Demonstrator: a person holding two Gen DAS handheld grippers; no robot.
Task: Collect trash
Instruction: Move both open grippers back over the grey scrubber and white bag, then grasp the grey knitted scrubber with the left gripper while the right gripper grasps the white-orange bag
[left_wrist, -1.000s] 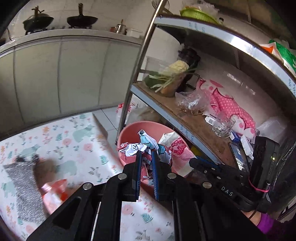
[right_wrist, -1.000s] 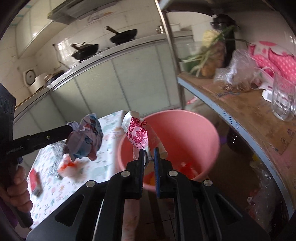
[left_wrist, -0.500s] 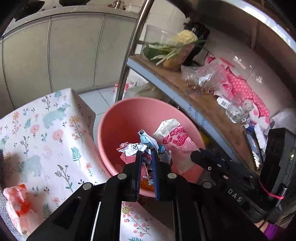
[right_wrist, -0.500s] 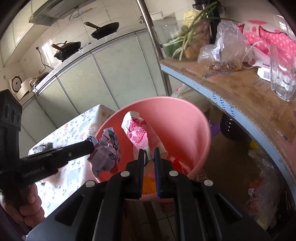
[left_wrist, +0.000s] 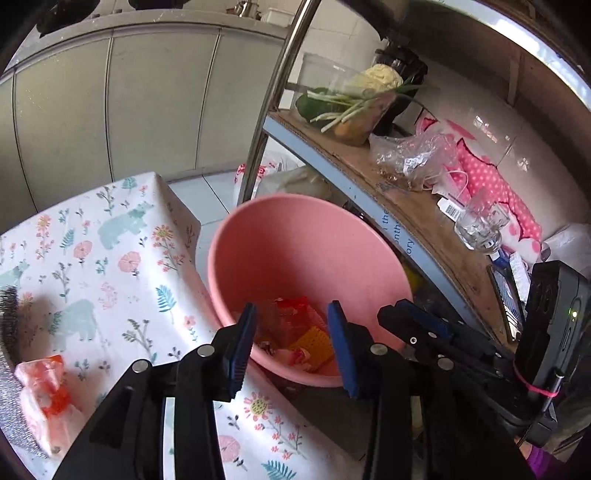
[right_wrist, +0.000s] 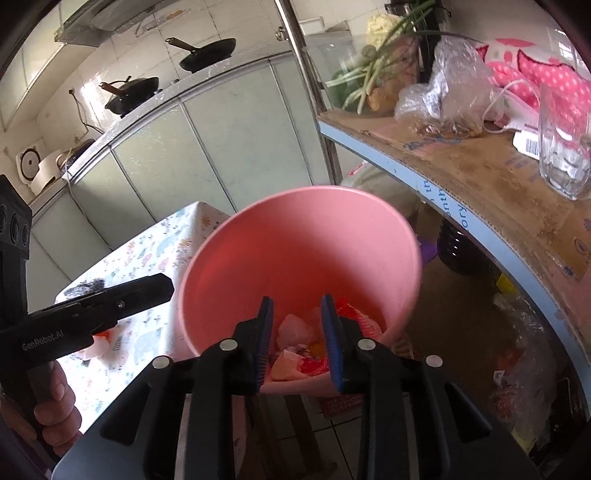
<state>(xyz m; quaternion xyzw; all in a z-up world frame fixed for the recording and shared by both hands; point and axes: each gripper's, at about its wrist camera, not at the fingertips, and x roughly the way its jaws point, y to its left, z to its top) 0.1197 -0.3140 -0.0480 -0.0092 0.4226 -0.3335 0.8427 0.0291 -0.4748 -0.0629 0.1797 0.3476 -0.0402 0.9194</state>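
Observation:
A pink bucket (left_wrist: 306, 258) stands on the floor between the table and the shelf, with crumpled wrappers (left_wrist: 314, 339) lying in its bottom. My left gripper (left_wrist: 291, 317) hangs over the bucket's near rim. Its jaws are opening and nothing is between them. My right gripper (right_wrist: 297, 306) is also above the bucket (right_wrist: 295, 251), jaws opening, empty, with the dropped trash (right_wrist: 295, 328) below. Each gripper shows in the other's view, the right gripper (left_wrist: 395, 314) at the right and the left gripper (right_wrist: 166, 288) at the left. A pink-orange plastic wrapper (left_wrist: 44, 391) lies on the table.
The table with a floral cloth (left_wrist: 92, 258) is left of the bucket. A metal shelf post (left_wrist: 273, 103) and a wooden shelf board (left_wrist: 424, 221) with vegetables, bags and a glass (right_wrist: 561, 147) stand close on the right. A hand (right_wrist: 55, 406) grips the left tool.
Both grippers sank toward the bucket and opened. The crumpled paper left the left jaws and the red-patterned packet left the right jaws; both are now down in the bucket.

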